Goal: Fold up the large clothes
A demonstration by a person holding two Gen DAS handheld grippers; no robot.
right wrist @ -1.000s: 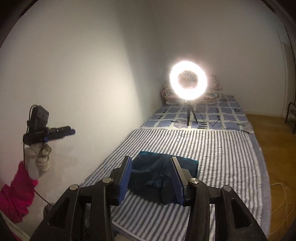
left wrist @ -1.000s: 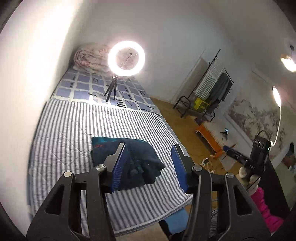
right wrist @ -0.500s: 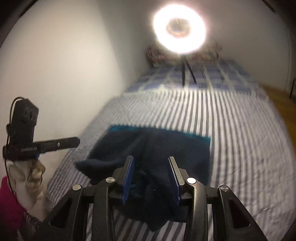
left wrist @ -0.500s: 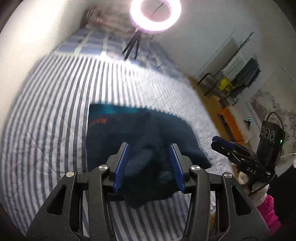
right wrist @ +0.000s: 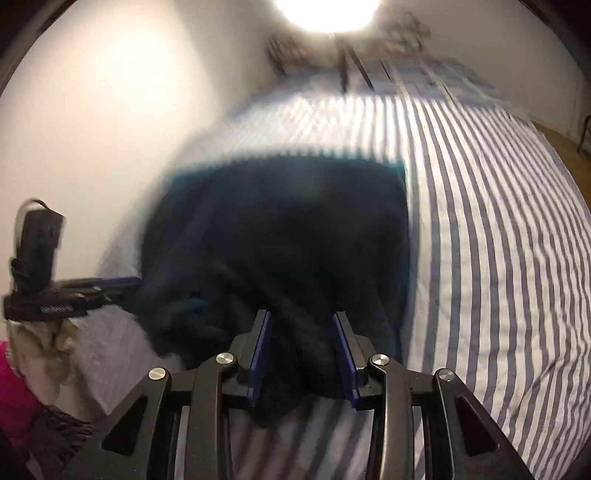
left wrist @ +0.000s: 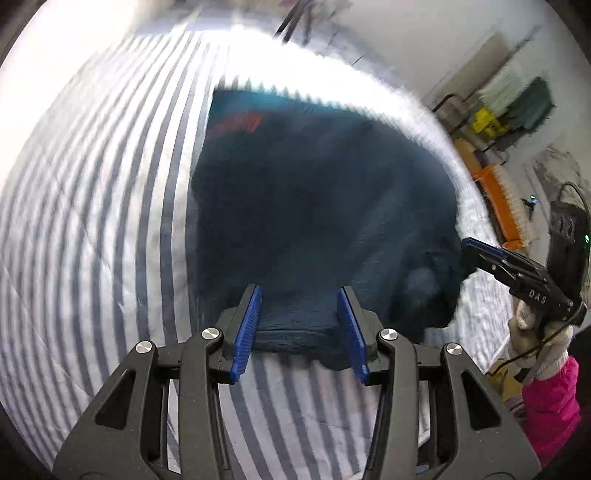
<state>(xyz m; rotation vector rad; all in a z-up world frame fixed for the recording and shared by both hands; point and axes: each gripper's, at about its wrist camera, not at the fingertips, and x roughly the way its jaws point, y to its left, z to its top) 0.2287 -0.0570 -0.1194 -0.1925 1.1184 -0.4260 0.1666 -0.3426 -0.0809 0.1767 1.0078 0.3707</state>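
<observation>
Both views are smeared by motion, so the far end of the bed (left wrist: 92, 206) is hard to read: the tripod legs (left wrist: 291, 18) at 12 o'clock in the left view are cut off by the frame edge, and the ring light (right wrist: 325, 11) at 12 o'clock in the right view is a blown-out glare with only its lower part showing. The dark blue garment (left wrist: 314, 206) lies bunched on the striped bed cover, its orange mark (left wrist: 238, 123) at 11 o'clock too blurred to read.

The left tool (left wrist: 299, 321) has its jaws apart, straddling the garment's near folded edge; the blue pads stand clear of the cloth. The right tool (right wrist: 303, 347) is closing its jaws with a rope-like twist of the garment between them; whether the pads press on it cannot be told.

At 3 o'clock in the left view the right tool's tip meets the garment's edge, borne by a light glove (left wrist: 543, 343) over a pink sleeve (left wrist: 550, 410). A clothes rack (left wrist: 517, 107) stands at 2 o'clock by the wall.
</observation>
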